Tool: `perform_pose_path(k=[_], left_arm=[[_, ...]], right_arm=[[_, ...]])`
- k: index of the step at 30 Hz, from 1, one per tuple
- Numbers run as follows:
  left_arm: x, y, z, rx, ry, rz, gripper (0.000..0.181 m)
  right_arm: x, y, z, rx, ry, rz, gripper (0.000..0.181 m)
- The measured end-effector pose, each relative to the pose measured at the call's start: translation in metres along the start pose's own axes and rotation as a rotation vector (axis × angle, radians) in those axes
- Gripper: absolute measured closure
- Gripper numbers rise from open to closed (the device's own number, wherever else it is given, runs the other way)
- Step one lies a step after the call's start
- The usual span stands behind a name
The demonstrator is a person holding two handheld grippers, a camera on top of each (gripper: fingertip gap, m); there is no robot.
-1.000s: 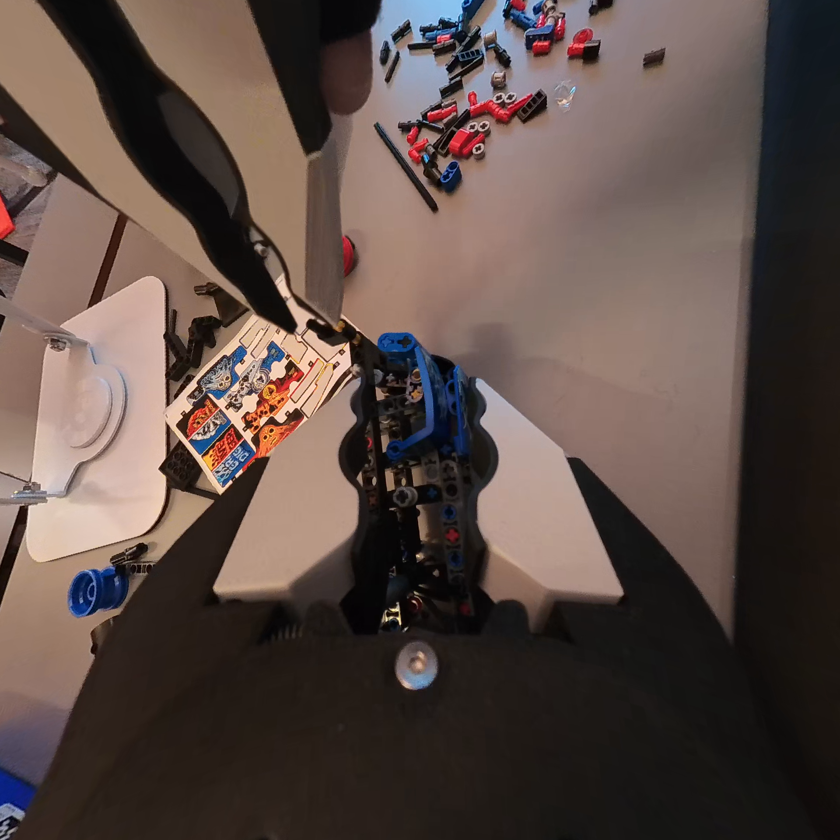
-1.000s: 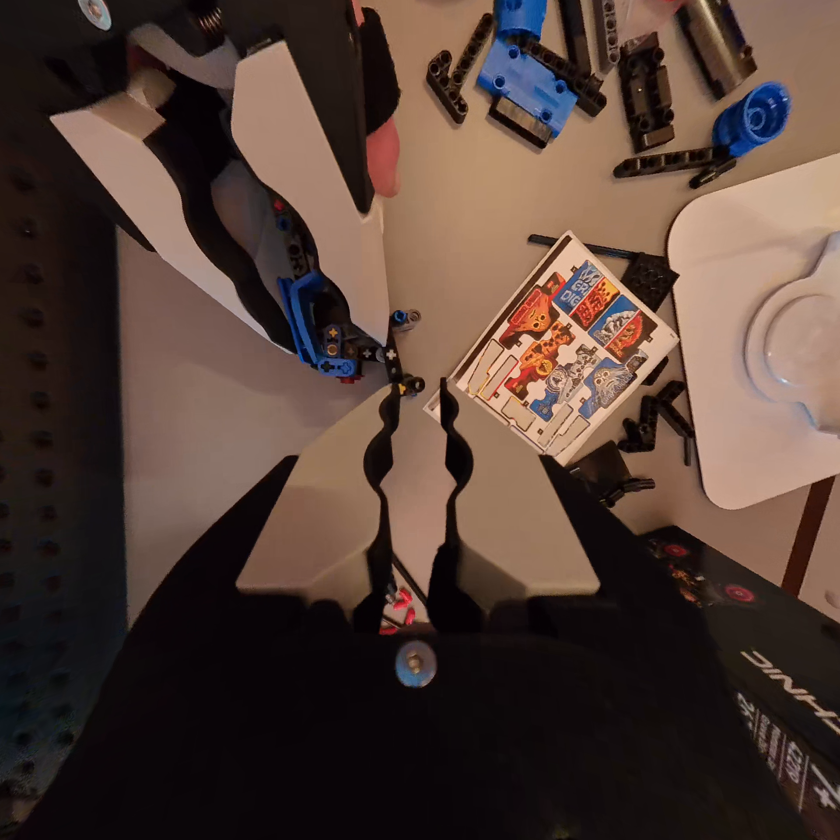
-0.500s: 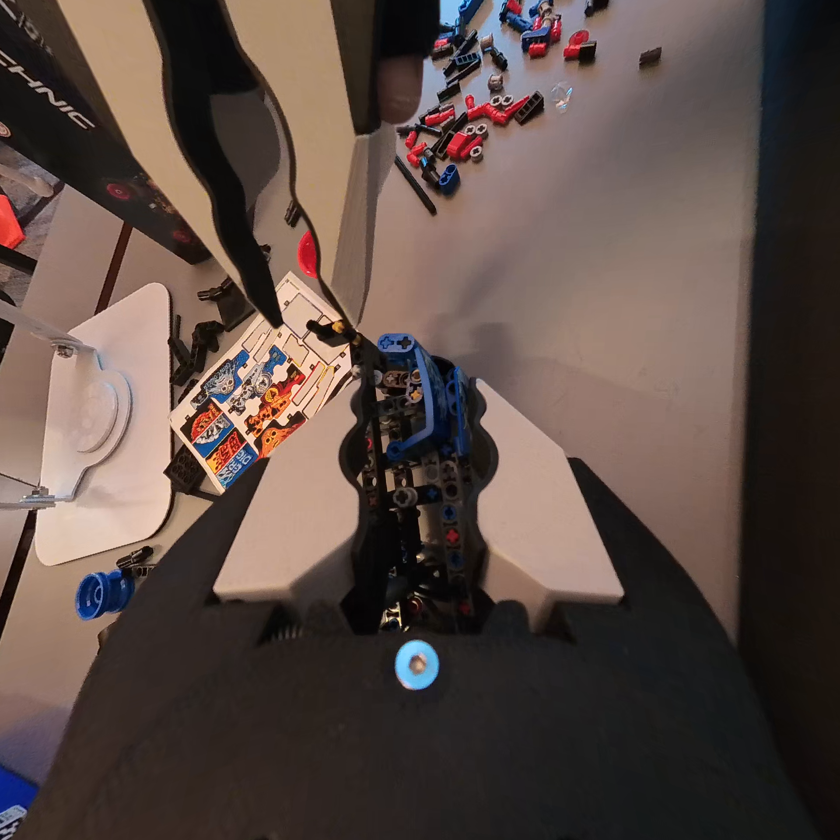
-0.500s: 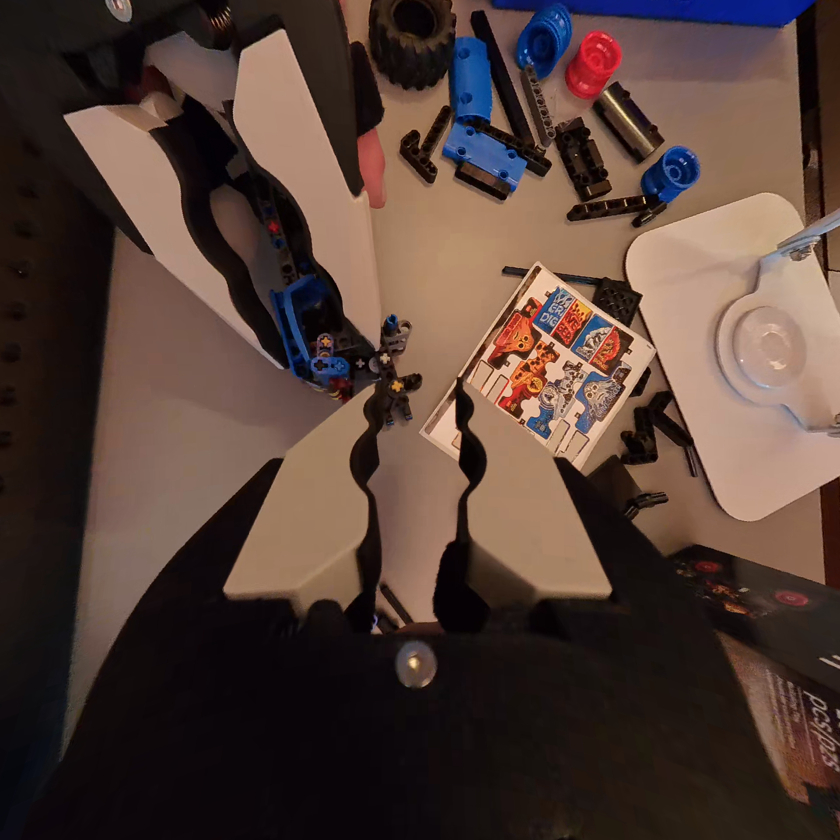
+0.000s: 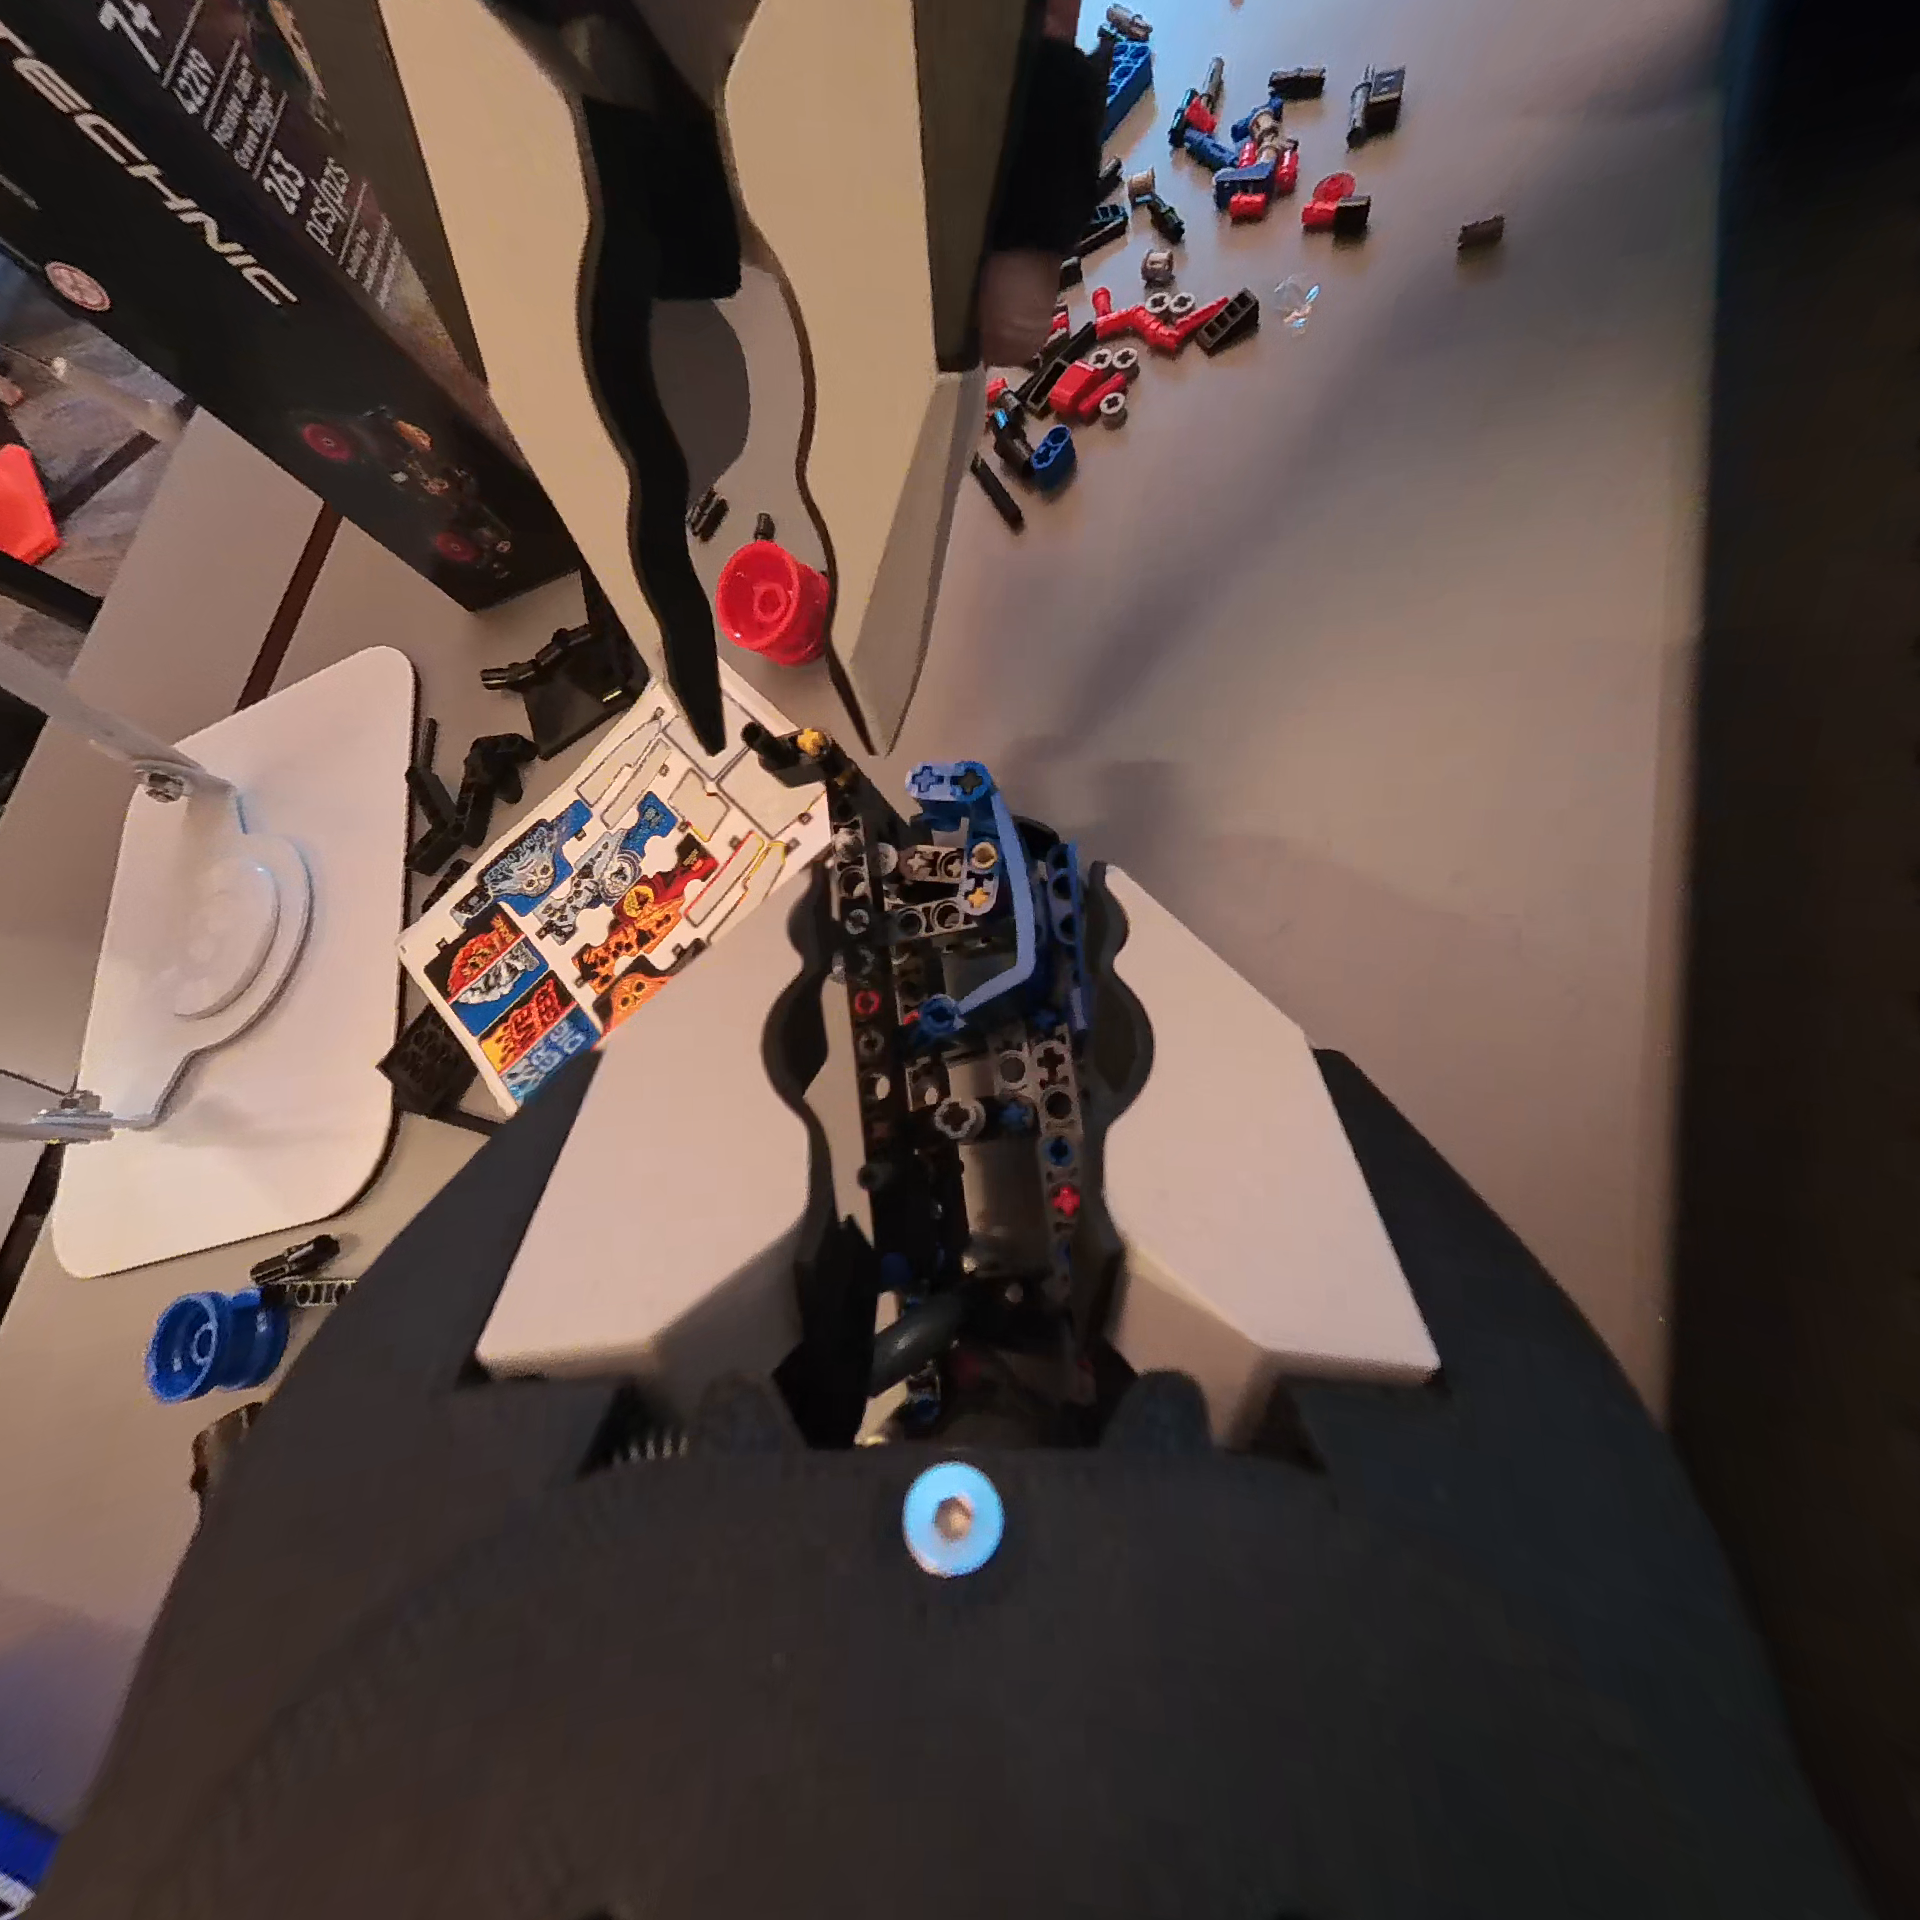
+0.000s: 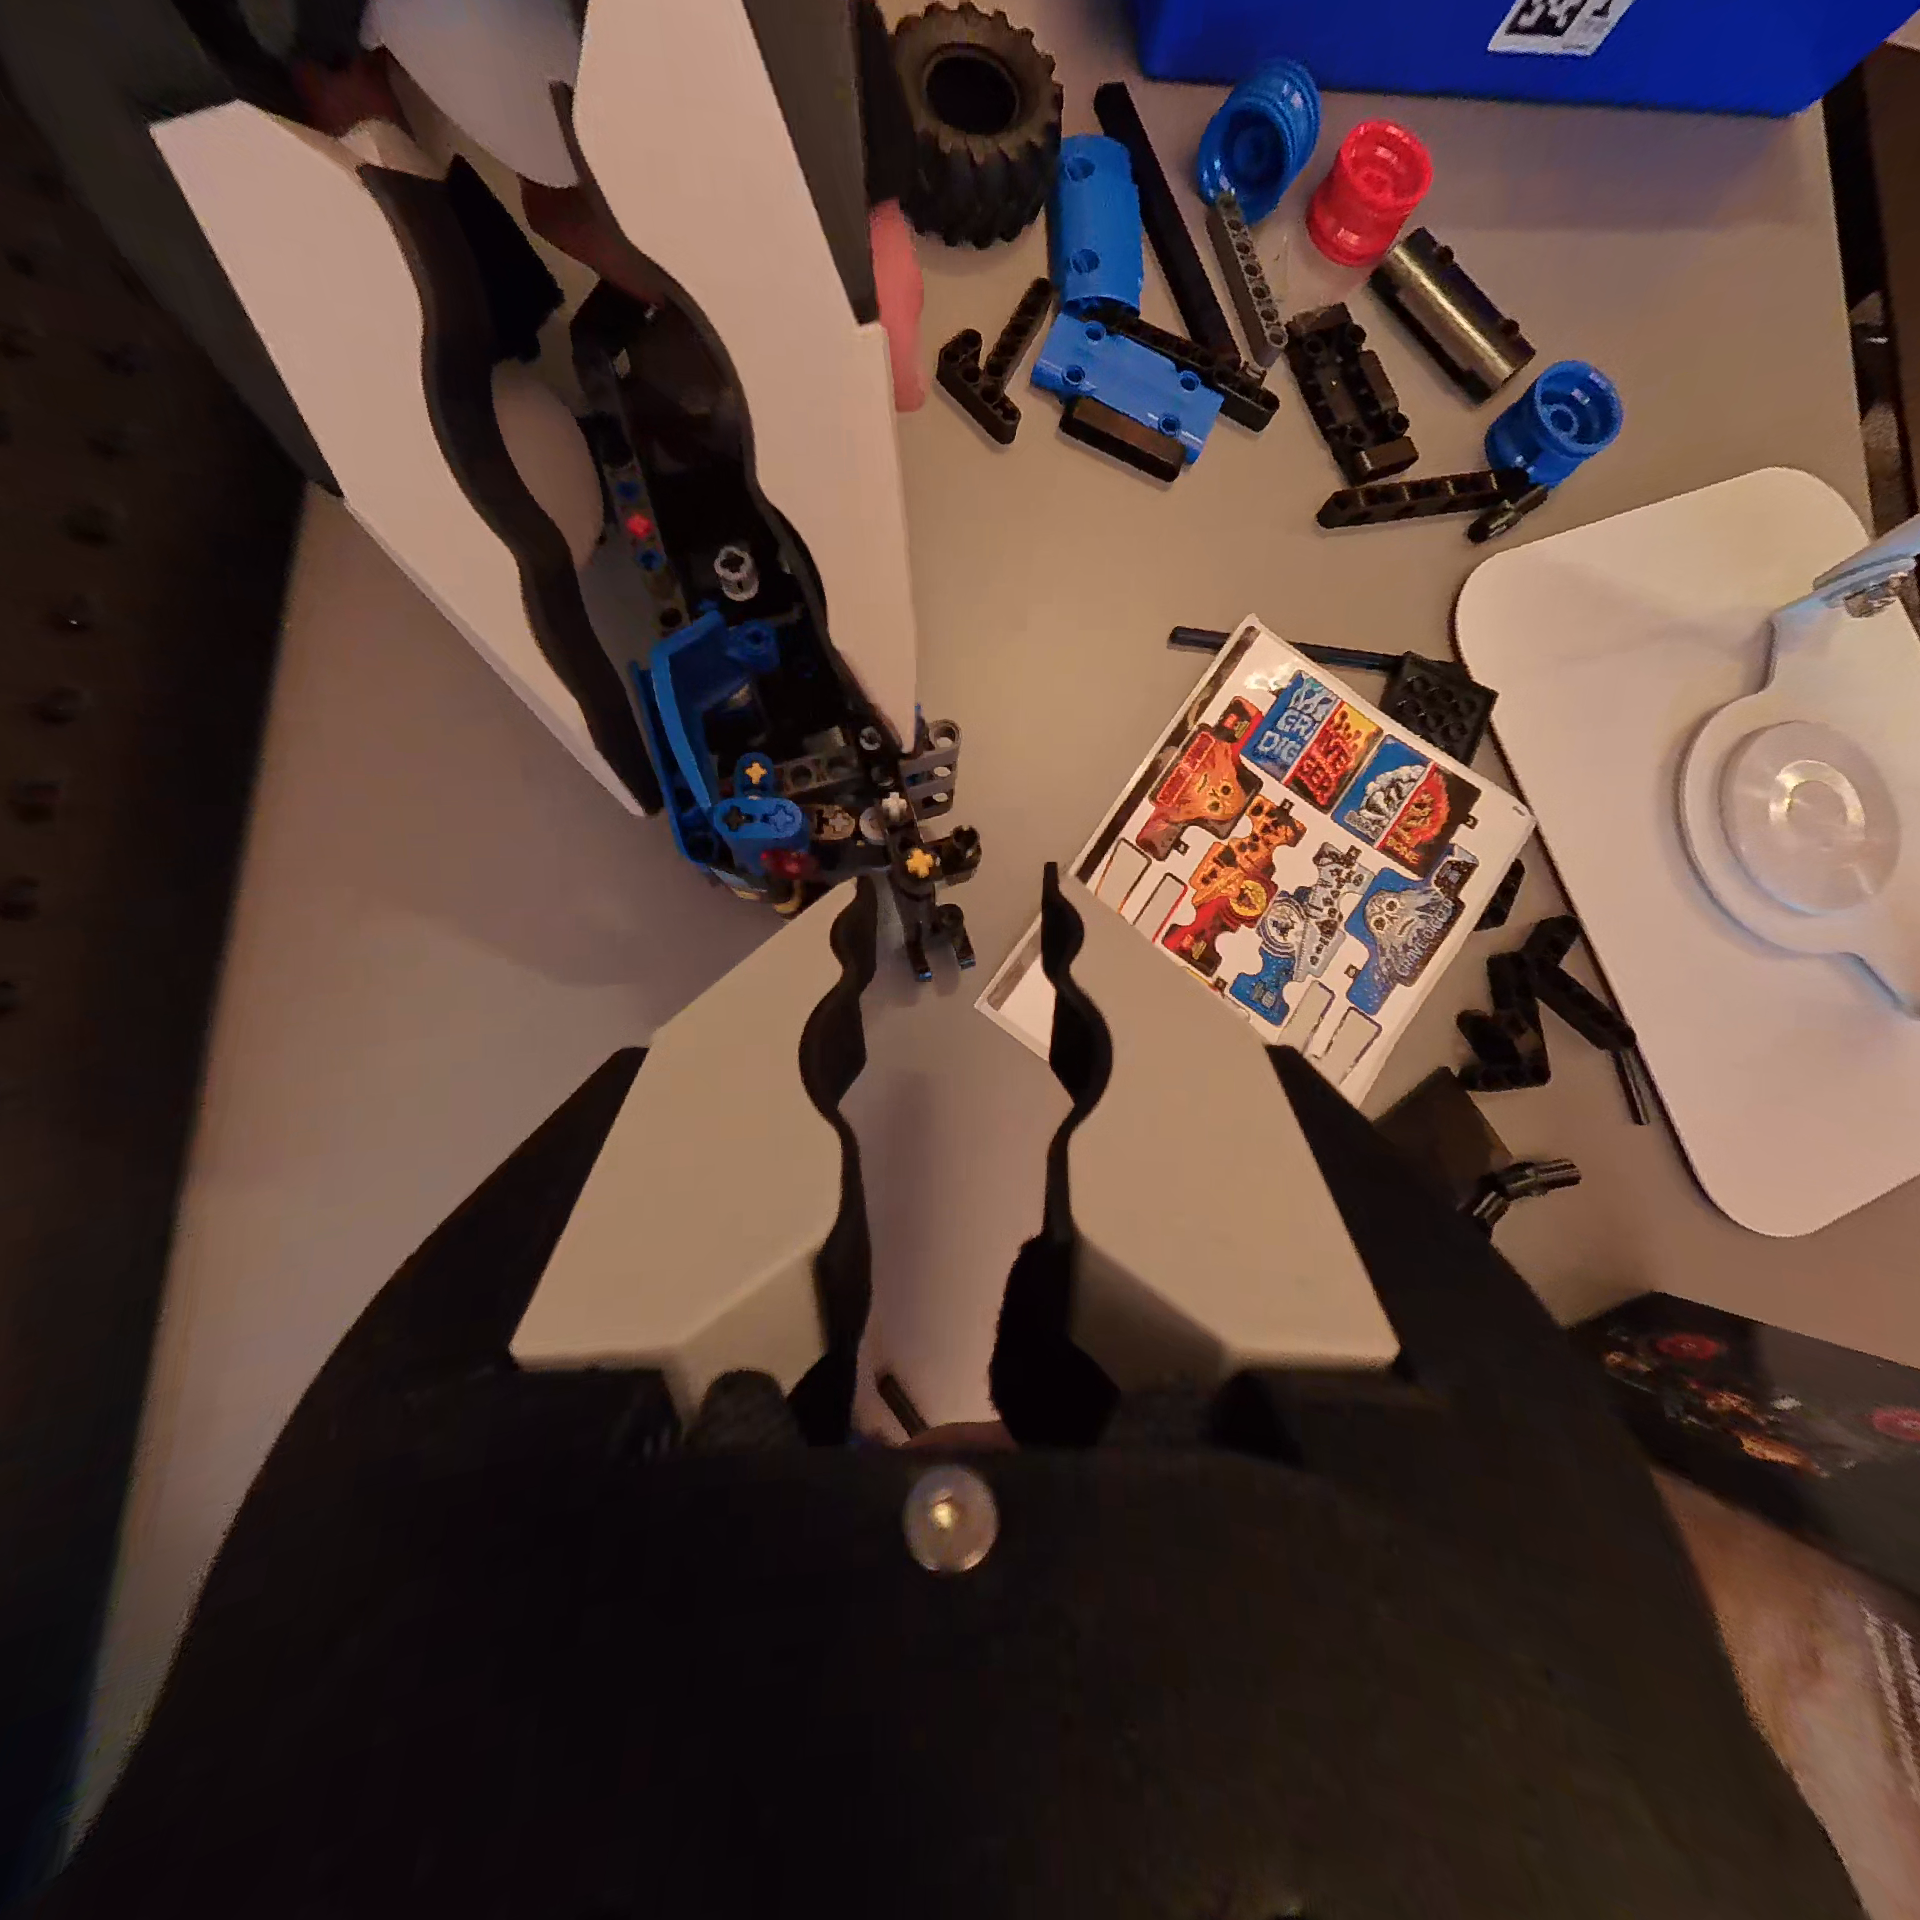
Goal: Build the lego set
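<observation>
My left gripper point(image 5: 961, 894) is shut on a black and blue lego chassis point(image 5: 966, 935) and holds it above the grey table. A small black connector with a yellow pin point(image 5: 784, 746) sticks out from the chassis's far end. My right gripper point(image 6: 954, 894) is open, its fingertips on either side of that connector point(image 6: 925, 883) without gripping it. In the right wrist view the left gripper point(image 6: 774, 758) reaches in from the upper left with the chassis point(image 6: 727, 758). In the left wrist view the right gripper point(image 5: 795, 743) comes down from above.
A sticker sheet point(image 6: 1299, 873) lies under the grippers, a white stand base point(image 6: 1621, 1039) beside it. A black tyre point(image 6: 977, 125), blue panels point(image 6: 1101, 270), red and blue hubs point(image 6: 1366, 192) and black beams lie beyond. Small parts point(image 5: 1143, 312) are scattered farther off. A black box point(image 5: 260, 260) stands nearby. My hands' fingertips stand some 4 cm from each other.
My right gripper's jaws have opened wider and it has drawn back a little from the chassis end. The connector stays on the chassis. The left gripper keeps its hold.
</observation>
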State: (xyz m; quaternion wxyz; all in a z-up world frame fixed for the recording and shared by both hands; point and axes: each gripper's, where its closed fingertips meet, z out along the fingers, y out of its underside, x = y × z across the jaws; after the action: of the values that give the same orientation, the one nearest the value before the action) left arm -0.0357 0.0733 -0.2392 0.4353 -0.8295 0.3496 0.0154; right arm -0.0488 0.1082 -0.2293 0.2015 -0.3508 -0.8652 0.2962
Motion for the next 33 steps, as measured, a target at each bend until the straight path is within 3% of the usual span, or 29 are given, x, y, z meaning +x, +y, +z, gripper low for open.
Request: perform_pose_path(k=[7, 33], left_arm=[[-0.0015, 0.0013, 0.0019, -0.007, 0.011, -0.015, 0.136], [0.0009, 0.0020, 0.0030, -0.008, 0.024, -0.016, 0.140]], right_arm=[[-0.0011, -0.0045, 0.0031, 0.049, -0.026, 0.013, 0.168], [-0.0010, -0.0045, 0.0065, 0.092, -0.032, 0.021, 0.168]])
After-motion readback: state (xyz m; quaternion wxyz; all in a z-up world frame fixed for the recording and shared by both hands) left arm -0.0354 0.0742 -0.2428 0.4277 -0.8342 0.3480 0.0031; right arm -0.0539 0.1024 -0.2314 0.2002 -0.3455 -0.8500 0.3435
